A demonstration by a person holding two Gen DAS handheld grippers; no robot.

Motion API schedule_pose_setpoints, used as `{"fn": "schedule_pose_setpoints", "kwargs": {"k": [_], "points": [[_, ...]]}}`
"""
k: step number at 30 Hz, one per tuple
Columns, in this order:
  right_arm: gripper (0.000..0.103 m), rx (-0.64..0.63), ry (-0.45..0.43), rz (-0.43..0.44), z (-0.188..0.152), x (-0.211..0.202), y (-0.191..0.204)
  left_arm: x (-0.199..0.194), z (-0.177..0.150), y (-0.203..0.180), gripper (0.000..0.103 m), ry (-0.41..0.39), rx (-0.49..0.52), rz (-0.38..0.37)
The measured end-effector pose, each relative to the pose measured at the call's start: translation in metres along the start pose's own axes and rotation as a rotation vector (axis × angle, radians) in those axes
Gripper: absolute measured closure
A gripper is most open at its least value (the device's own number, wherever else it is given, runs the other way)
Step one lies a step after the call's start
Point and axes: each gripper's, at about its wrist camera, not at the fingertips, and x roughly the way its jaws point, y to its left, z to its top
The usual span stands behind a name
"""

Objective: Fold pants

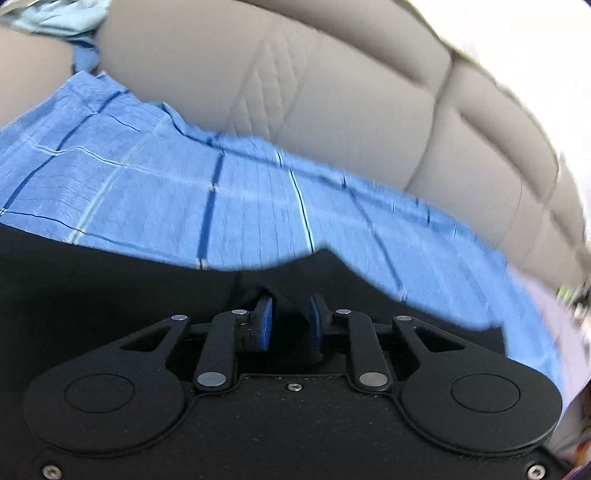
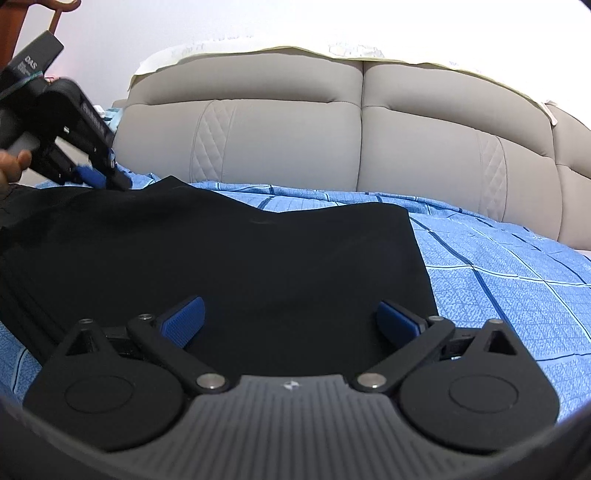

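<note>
Black pants [image 2: 229,254] spread on blue checked sheet [image 2: 498,280]. Left gripper [image 1: 290,317] nearly clenched over pants' far edge, grip unclear; right gripper [image 2: 291,321] released above near edge.

Bright, even daylight is washing the wall [image 2: 480,29] out to white glare, motion blur is smearing the blue checked sheet [image 1: 258,206] and headboard [image 1: 332,92] in the left wrist view, fisheye curvature is bending every edge, and the black pants [image 2: 240,251] are swallowing detail.
</note>
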Motion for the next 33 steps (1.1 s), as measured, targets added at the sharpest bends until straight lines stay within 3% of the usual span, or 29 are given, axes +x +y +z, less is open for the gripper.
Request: {"fn": "schedule_pose_setpoints", "kwargs": {"k": [4, 8, 9, 10, 13, 17, 20, 22, 25, 28, 33], "points": [[0.0, 0.001, -0.006, 0.0, -0.001, 0.0, 0.0, -0.006, 0.02, 0.016, 0.084, -0.056, -0.059, 0.024], [0.0, 0.001, -0.01, 0.0, -0.001, 0.0, 0.001, -0.014, 0.025, 0.012, 0.083, -0.078, -0.005, 0.069], [0.0, 0.001, -0.01, 0.0, -0.001, 0.0, 0.001, -0.017, 0.023, 0.008, 0.078, -0.078, 0.023, 0.062], [0.0, 0.0, -0.011, 0.0, -0.001, 0.0, 0.001, -0.019, 0.02, 0.003, 0.062, -0.066, 0.058, 0.045], [0.0, 0.001, -0.013, -0.001, -0.002, 0.0, 0.001, -0.019, 0.003, -0.013, 0.031, 0.001, 0.171, 0.019], [0.0, 0.003, -0.017, -0.003, -0.002, -0.001, 0.001, 0.003, -0.018, -0.028, 0.029, 0.072, 0.267, 0.11], [0.0, 0.002, -0.017, -0.003, -0.002, -0.001, 0.001, 0.021, -0.023, -0.027, 0.042, 0.068, 0.225, 0.165], [0.0, 0.003, -0.016, -0.003, -0.003, -0.001, 0.001, 0.022, -0.021, -0.025, 0.071, 0.023, 0.203, 0.162], [0.0, 0.003, -0.017, -0.002, -0.002, -0.001, 0.001, 0.012, -0.013, -0.023, 0.084, -0.006, 0.156, 0.117], [0.0, 0.003, -0.02, -0.002, -0.003, -0.001, 0.001, 0.002, -0.002, -0.026, 0.085, -0.076, 0.227, 0.17], [0.0, 0.001, -0.021, -0.001, -0.003, -0.001, 0.001, 0.003, 0.014, -0.016, 0.086, -0.105, 0.229, 0.281]]}}
